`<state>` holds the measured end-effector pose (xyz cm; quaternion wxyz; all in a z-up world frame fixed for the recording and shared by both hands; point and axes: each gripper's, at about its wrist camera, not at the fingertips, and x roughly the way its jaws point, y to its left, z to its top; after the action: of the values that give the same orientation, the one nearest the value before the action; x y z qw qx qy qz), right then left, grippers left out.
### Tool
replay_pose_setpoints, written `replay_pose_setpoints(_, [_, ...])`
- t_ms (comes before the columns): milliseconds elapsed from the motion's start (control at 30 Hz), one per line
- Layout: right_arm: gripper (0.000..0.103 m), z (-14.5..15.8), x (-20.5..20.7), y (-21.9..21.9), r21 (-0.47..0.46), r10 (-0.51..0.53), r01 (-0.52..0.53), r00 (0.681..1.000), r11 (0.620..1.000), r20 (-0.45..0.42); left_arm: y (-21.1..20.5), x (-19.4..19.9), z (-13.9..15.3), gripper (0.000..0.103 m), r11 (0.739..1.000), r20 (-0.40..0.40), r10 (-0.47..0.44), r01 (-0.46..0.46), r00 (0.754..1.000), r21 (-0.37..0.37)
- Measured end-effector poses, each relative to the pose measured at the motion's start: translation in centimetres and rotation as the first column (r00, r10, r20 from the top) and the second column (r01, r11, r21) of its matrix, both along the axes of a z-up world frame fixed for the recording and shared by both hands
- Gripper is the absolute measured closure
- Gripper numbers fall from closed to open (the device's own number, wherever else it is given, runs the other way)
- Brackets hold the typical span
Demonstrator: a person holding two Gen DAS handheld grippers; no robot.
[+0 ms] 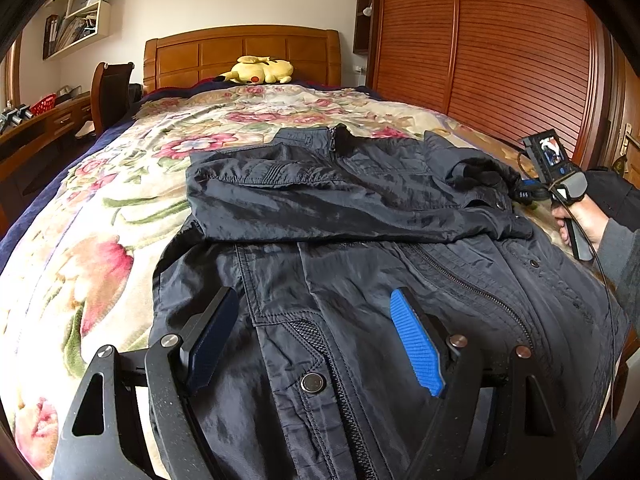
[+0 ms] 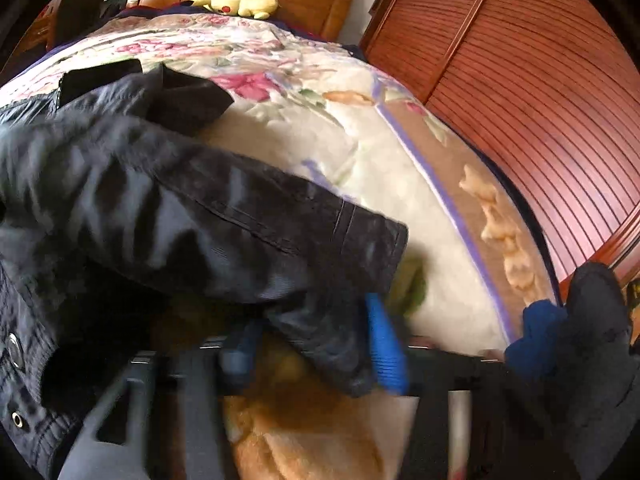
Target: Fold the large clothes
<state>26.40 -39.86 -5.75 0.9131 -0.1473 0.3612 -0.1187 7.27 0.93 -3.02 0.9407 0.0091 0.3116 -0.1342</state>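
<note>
A dark navy jacket (image 1: 360, 208) lies face up on the floral blanket (image 1: 120, 184), zipper toward me, with one sleeve folded across its chest. My left gripper (image 1: 314, 300) hovers open just above the jacket's lower front, and nothing sits between its blue pads. At the jacket's right edge a person's hand (image 1: 580, 216) holds my right gripper (image 1: 526, 194). The right wrist view is blurred. There the right gripper (image 2: 316, 340) has the end of the other sleeve (image 2: 240, 232) between its blue pads (image 2: 386, 344), near the cuff (image 2: 368, 248), and the pads lie against the cloth.
A yellow plush toy (image 1: 260, 69) rests by the wooden headboard (image 1: 240, 52). A slatted wooden wardrobe (image 1: 500, 60) runs close along the bed's right side. A chair (image 1: 112, 92) and a desk (image 1: 40, 124) stand to the left. Bare blanket lies left of and beyond the jacket.
</note>
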Motion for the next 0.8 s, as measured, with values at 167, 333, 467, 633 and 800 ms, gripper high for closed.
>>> replay_pose_setpoints(167, [0.087,4.7,-2.0,1.6,0.01,-0.005,0.004,0.989,1.0,0.147,0.3,-0.2,0.2,0.024,1.0,0.006,-0.002,0.002,1.0,-0.011])
replay_pose_setpoints(333, [0.088,10.0,-5.5,5.6,0.01,0.063,-0.069,0.953,0.998,0.297,0.9,-0.6,0.6,0.024,1.0,0.009,0.001,-0.001,1.0,-0.028])
replay_pose_setpoints(467, [0.089,12.8,-7.8,10.4,-0.009,0.167,-0.176,0.917,0.984,0.363,1.5,-0.8,0.8,0.024,0.999,0.014,0.005,-0.005,1.0,-0.043])
replay_pose_setpoints(633, [0.089,14.2,-10.7,17.7,-0.043,0.325,-0.336,0.863,0.941,0.387,2.4,-1.2,1.2,0.024,0.998,0.022,0.016,-0.015,1.0,-0.055])
replay_pose_setpoints(800, [0.089,14.0,-13.8,24.4,-0.059,0.446,-0.459,0.814,0.886,0.372,3.7,-1.8,1.7,0.024,0.998,0.039,0.033,-0.031,0.999,-0.054])
